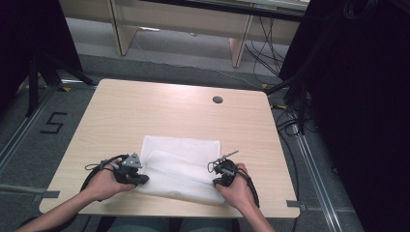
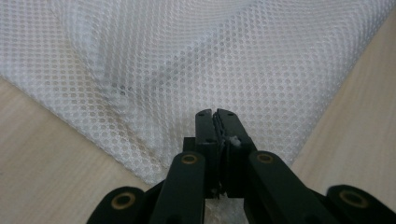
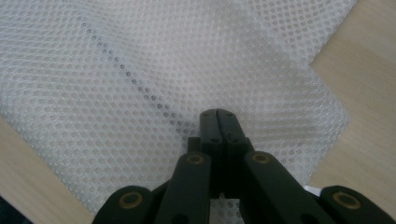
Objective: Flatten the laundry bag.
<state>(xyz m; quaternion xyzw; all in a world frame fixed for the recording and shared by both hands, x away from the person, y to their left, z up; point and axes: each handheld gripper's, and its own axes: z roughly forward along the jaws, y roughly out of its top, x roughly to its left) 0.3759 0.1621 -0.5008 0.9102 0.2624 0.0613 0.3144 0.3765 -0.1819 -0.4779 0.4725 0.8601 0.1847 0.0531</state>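
On a pale wooden table, a person works a white mesh cloth that lies near the front edge, partly doubled over on itself. The left claw sits at the cloth's near left corner and the right claw at its near right corner; each has its jaws pressed together, and both gripper views suggest a pinch of mesh caught between them, though the fabric inside the jaws is hard to make out. The work appears to be a fold in progress, with both front corners taken up. The next move would likely call for lifting the two corners evenly and carrying them toward the far edge, keeping the flimsy mesh from sagging or slipping. Nothing on the table blocks that path: a small dark grommet lies well beyond the cloth, and cables stay on the floor
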